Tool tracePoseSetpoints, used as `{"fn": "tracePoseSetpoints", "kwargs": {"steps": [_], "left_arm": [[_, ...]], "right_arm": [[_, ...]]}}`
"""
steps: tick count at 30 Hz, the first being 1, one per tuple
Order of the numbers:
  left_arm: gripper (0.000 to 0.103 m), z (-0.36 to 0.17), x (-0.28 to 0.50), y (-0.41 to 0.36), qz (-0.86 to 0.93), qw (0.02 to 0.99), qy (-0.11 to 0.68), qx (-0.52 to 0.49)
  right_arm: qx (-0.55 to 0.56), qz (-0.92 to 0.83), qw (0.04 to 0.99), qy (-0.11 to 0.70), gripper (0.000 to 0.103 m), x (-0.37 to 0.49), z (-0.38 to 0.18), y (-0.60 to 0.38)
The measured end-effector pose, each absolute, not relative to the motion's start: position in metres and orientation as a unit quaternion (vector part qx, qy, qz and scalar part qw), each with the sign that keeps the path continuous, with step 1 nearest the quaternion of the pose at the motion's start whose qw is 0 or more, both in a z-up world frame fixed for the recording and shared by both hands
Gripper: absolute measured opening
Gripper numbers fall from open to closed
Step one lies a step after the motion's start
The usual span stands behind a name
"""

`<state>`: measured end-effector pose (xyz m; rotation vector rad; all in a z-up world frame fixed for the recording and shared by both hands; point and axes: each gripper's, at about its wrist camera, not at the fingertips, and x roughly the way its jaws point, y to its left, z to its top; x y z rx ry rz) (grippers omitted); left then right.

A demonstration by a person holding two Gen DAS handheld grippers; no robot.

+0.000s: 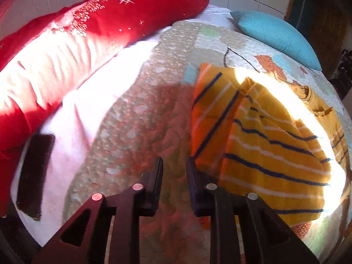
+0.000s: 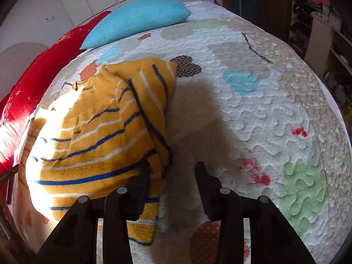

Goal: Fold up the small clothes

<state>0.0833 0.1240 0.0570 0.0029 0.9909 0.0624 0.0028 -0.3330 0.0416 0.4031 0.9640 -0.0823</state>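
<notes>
A small mustard-yellow sweater with blue and white stripes (image 1: 264, 136) lies on the patterned quilt (image 1: 140, 114), both sleeves laid inward over its body. It also shows in the right wrist view (image 2: 96, 140). My left gripper (image 1: 175, 165) is open and empty, hovering over the quilt just left of the sweater's left edge. My right gripper (image 2: 172, 167) is open and empty, its left finger (image 2: 140, 182) over the sweater's right lower edge, its right finger over bare quilt.
A long red cushion (image 1: 66, 48) lies along the bed's left side, a turquoise pillow (image 1: 279, 37) at the head. A dark flat rectangle (image 1: 35, 176) lies on the white sheet at left. Shelves and clutter (image 2: 319, 33) stand beyond the bed's right edge.
</notes>
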Motion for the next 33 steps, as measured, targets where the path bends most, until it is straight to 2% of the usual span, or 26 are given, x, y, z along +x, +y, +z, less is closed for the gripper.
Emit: {"fn": "tracePoseSetpoints", "kwargs": {"steps": [1, 3, 5, 7, 8, 15, 19, 20, 22, 23, 27, 33], "left_arm": [[0.02, 0.061, 0.077, 0.129, 0.023, 0.883, 0.469, -0.005], [0.032, 0.068, 0.061, 0.137, 0.005, 0.887, 0.461, -0.03], [0.057, 0.073, 0.042, 0.139, 0.006, 0.898, 0.439, -0.038], [0.069, 0.075, 0.023, 0.137, 0.01, 0.908, 0.415, -0.05], [0.071, 0.073, 0.015, 0.136, 0.009, 0.91, 0.409, -0.06], [0.071, 0.052, -0.033, 0.132, 0.008, 0.903, 0.411, -0.123], [0.076, 0.059, -0.06, 0.141, 0.001, 0.901, 0.411, -0.139], [0.077, 0.062, -0.066, 0.144, 0.0, 0.902, 0.408, -0.139], [0.078, 0.065, -0.076, 0.153, 0.008, 0.906, 0.401, -0.134], [0.078, 0.067, -0.079, 0.158, 0.013, 0.908, 0.398, -0.133], [0.078, 0.069, -0.089, 0.184, 0.026, 0.908, 0.389, -0.152], [0.078, 0.058, -0.092, 0.209, 0.037, 0.9, 0.394, -0.182]], "right_arm": [[0.198, -0.037, 0.867, 0.456, 0.049, -0.001, 0.046, -0.336], [0.203, -0.036, 0.876, 0.436, 0.052, -0.013, 0.06, -0.34], [0.204, -0.036, 0.883, 0.42, 0.055, -0.02, 0.076, -0.336], [0.204, -0.015, 0.892, 0.402, 0.055, -0.023, 0.093, -0.324], [0.201, -0.001, 0.897, 0.394, 0.055, -0.023, 0.1, -0.315], [0.153, 0.112, 0.899, 0.395, 0.055, 0.008, 0.13, -0.203], [0.118, 0.174, 0.887, 0.411, 0.056, 0.031, 0.128, -0.125], [0.109, 0.188, 0.883, 0.415, 0.058, 0.038, 0.126, -0.106], [0.096, 0.213, 0.875, 0.424, 0.07, 0.05, 0.122, -0.069], [0.092, 0.221, 0.871, 0.429, 0.072, 0.058, 0.119, -0.053], [0.071, 0.231, 0.855, 0.459, 0.076, 0.086, 0.105, 0.004], [-0.031, 0.172, 0.86, 0.478, 0.085, 0.107, 0.081, 0.069]]}}
